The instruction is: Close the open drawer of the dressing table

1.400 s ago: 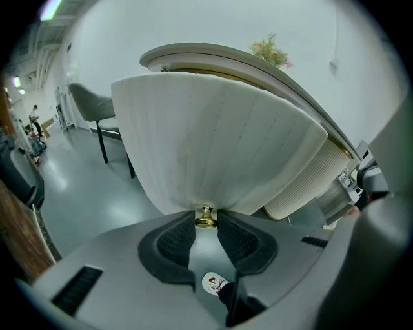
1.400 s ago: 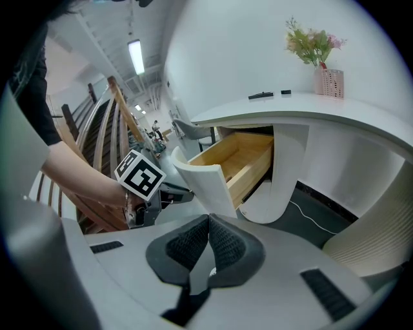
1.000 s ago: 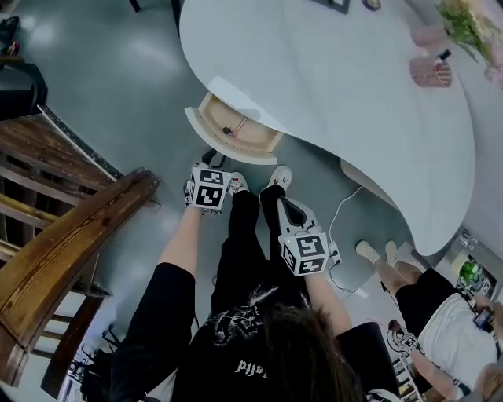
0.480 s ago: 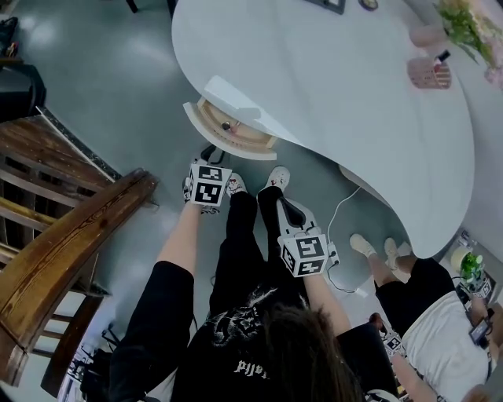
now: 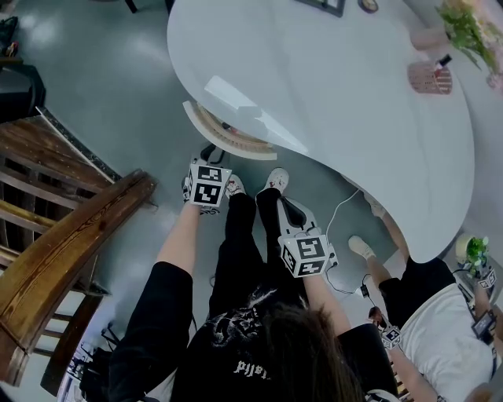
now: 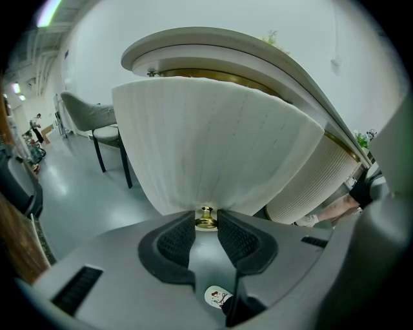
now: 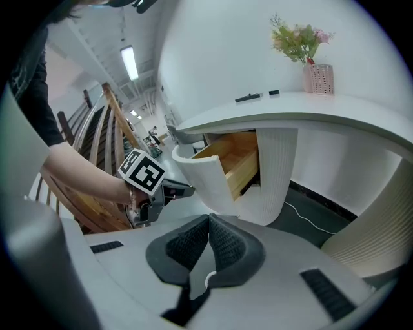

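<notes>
The white curved drawer [image 5: 228,140] sticks a little way out from under the white dressing table top [image 5: 330,86]. Its ribbed front [image 6: 213,142] fills the left gripper view, and its wooden inside [image 7: 235,158] shows in the right gripper view. My left gripper [image 6: 206,216] is at the bottom edge of the front, shut on the small brass knob [image 6: 206,223] between its tips. In the head view the left gripper [image 5: 209,161] reaches to the drawer. My right gripper [image 7: 208,222] hangs back over the floor, shut on nothing; in the head view the right gripper [image 5: 283,204] is beside my legs.
A wooden chair [image 5: 63,235] stands at the left. Another person [image 5: 428,314] sits at the lower right, feet by a white cable [image 5: 339,212]. A pink holder [image 5: 430,76] and flowers [image 5: 464,23] stand on the table top. A dark chair [image 6: 106,126] is beyond the drawer.
The drawer has slid further in under the table top, and my left gripper has followed it toward the table. The right gripper has barely shifted. The other person's legs have moved.
</notes>
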`<state>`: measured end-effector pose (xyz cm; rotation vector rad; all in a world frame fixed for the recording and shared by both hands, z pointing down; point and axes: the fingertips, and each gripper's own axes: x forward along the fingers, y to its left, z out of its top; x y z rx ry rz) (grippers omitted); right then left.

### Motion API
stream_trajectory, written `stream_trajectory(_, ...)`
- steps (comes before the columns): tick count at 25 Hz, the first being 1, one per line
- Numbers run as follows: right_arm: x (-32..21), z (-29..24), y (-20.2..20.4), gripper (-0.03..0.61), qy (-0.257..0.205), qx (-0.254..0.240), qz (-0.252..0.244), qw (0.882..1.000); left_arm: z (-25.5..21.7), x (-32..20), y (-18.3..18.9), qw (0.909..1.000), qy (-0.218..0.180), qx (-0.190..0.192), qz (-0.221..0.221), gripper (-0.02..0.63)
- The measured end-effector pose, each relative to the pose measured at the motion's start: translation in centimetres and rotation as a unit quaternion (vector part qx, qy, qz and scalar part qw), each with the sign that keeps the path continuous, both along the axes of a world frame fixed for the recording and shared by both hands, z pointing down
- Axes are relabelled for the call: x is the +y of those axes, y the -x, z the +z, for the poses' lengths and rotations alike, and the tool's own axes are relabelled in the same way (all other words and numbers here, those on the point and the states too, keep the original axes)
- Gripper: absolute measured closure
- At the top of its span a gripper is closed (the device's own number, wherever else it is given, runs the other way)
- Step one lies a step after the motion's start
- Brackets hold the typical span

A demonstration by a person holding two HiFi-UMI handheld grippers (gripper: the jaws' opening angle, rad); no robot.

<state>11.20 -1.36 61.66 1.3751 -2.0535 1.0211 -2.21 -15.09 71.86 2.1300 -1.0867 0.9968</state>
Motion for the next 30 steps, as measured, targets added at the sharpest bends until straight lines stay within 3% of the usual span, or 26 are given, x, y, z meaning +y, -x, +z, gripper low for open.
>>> stream_trajectory(30,-4.0,-0.2,-1.3,0.552,-0.024,-0.020,0.027,0.999,-0.2,-5.0,-3.7,0.9983,-0.053,0.025,-0.004,0.494)
